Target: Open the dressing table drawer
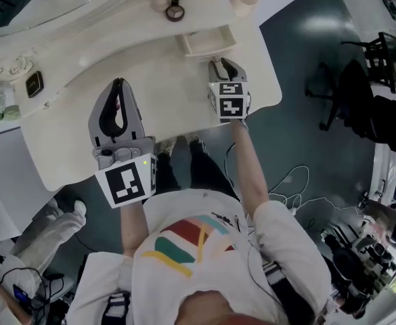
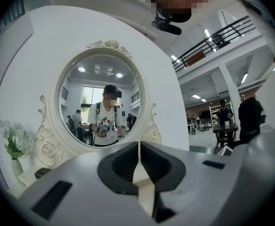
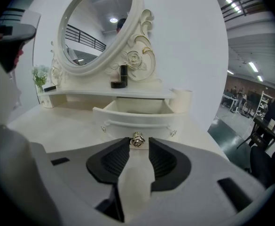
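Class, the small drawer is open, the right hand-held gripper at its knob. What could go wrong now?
The knob sits loose at the tips of the right hand-held gripper: a pull may slip off. The drawer is far out; pulling more may drop it. A jolt could topple the dark bottle above.

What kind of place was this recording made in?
Probably a large lab or workshop hall, not a bedroom. The white carved dressing table with its oval mirror stands on a dark bare floor with loose cables, and a black-railed upper gallery runs overhead.
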Demonstrator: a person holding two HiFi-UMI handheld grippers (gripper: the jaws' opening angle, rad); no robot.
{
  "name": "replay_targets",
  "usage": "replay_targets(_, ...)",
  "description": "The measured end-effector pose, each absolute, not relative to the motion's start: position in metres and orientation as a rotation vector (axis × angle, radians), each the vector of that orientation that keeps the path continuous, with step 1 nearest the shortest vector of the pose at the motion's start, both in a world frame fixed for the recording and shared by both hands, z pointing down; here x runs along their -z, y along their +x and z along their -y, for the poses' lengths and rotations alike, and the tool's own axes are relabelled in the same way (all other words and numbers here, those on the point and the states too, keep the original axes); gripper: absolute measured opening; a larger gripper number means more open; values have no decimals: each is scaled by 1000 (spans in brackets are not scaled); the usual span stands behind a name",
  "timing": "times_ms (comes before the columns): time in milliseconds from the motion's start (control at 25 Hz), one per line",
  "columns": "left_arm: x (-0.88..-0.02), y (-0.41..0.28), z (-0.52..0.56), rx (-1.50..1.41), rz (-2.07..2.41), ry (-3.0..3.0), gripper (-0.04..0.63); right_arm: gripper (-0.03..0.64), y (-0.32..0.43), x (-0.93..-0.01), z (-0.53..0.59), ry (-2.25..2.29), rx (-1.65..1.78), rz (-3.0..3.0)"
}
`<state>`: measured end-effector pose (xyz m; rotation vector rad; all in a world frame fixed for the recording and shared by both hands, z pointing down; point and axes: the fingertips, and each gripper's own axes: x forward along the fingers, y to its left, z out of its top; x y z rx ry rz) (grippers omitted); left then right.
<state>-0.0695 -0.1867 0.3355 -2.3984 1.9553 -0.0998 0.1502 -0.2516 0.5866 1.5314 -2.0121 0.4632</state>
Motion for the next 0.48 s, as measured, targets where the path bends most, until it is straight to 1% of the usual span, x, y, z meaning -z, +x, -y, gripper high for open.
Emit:
replay_targets(80, -333, -69, 187, 95, -1950, -2399, 12, 144, 151, -585, 251, 1553, -483, 2024)
replay_targets(200, -328, -68, 188, 79, -1942, -2395, 12, 147, 156, -574, 250, 1590, -501, 2047)
replay_targets(280, -323, -68, 188, 65, -1937, -2391, 12, 143, 162, -560, 252, 1625, -471, 2051)
replay_targets(400, -312, -66, 187, 41, -1924, -2384, 12, 118, 167, -530, 258, 1680, -405, 2066)
replay_targets(480, -302, -65, 185, 20, -1915, -2381, 12, 87, 170, -505, 263, 1723, -344, 2076)
